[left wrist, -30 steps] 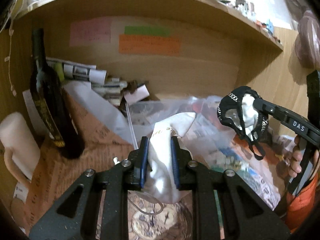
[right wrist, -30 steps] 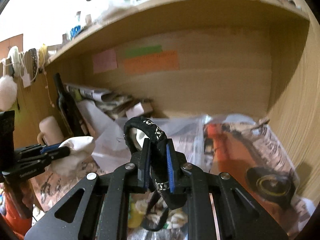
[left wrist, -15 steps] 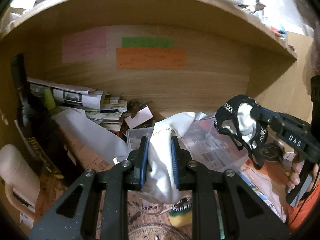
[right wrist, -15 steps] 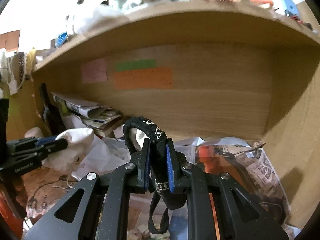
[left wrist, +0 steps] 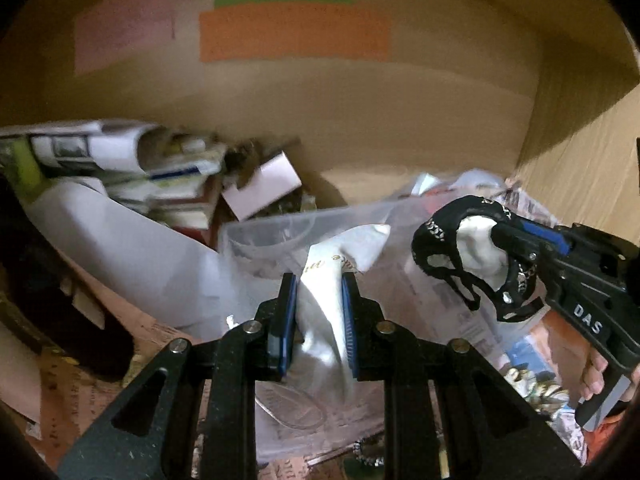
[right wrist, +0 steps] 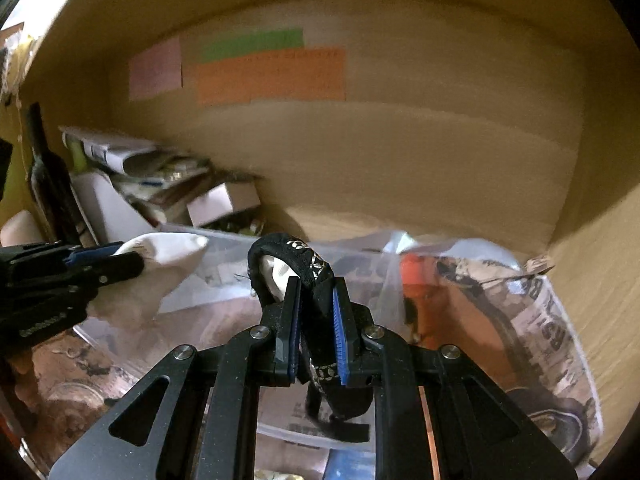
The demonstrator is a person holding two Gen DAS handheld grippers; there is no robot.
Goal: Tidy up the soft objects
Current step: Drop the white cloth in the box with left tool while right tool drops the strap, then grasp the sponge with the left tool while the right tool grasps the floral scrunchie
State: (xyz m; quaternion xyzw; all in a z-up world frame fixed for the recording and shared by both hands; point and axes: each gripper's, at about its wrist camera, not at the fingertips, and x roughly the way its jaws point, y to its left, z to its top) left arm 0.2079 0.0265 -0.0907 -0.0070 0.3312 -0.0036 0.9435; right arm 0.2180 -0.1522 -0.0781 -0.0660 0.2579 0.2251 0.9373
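My left gripper (left wrist: 319, 280) is shut on a white cloth pouch (left wrist: 324, 300) with gold lettering, held over a clear plastic container (left wrist: 272, 232) in the wooden shelf. The pouch also shows in the right wrist view (right wrist: 156, 272), at the left gripper's tip (right wrist: 132, 260). My right gripper (right wrist: 316, 284) is shut on a black strappy garment with white patterned trim (right wrist: 304, 264), white fabric inside it. In the left wrist view the garment (left wrist: 460, 248) hangs from the right gripper (left wrist: 504, 236), to the right of the pouch.
A stack of papers and booklets (left wrist: 120, 160) lies at the back left, with a dark bottle (right wrist: 48, 176) by the left wall. Newspaper (right wrist: 540, 320) and an orange item (right wrist: 424, 280) lie to the right. Coloured notes (left wrist: 292, 28) are stuck on the back panel.
Both grippers have moved forward, deeper into the shelf, each still holding its item. The back panel and the clear container now look closer.
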